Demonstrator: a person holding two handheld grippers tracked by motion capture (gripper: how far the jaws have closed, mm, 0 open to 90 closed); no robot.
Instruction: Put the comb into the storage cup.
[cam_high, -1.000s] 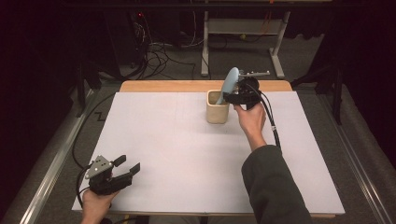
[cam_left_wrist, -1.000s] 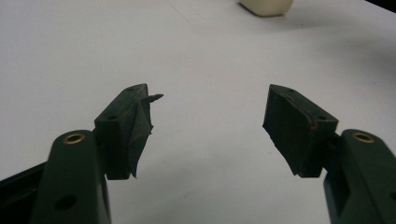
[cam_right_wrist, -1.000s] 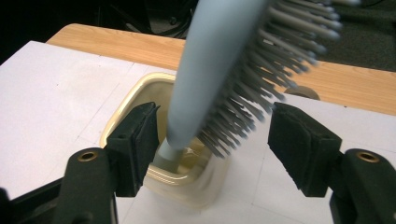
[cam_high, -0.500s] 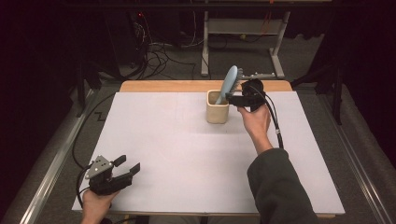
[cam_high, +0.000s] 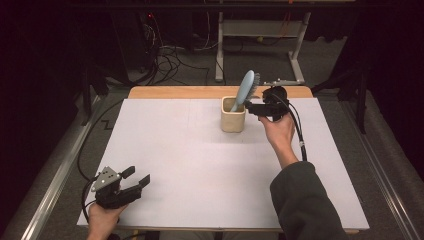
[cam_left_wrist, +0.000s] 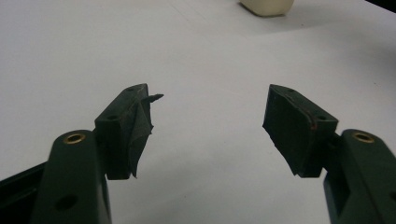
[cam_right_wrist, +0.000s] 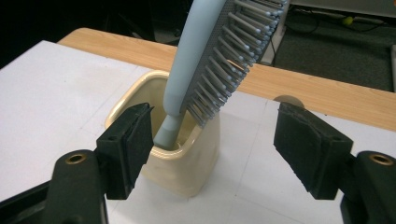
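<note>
- A glossy, smooth cream ceramic-looking cup (cam_right_wrist: 180, 158) is being shown.
- A matt pale-blue plastic hairbrush (cam_right_wrist: 201, 51) is being shown.
- A matt white tabletop sheet (cam_high: 200, 165) is being edged by light wood (cam_right_wrist: 317, 93).

High view: fixed above the person's side, facing forward and down over the whole white table (cam_high: 200, 165), far off. Left gripper view: low along the left gripper (cam_left_wrist: 210, 126), facing across bare tabletop; cream cup (cam_left_wrist: 267, 6) far ahead. Right gripper view: close behind the right gripper (cam_right_wrist: 212, 140), cup and blue hairbrush (cam_right_wrist: 219, 51) just ahead. All three share the cup.
</note>
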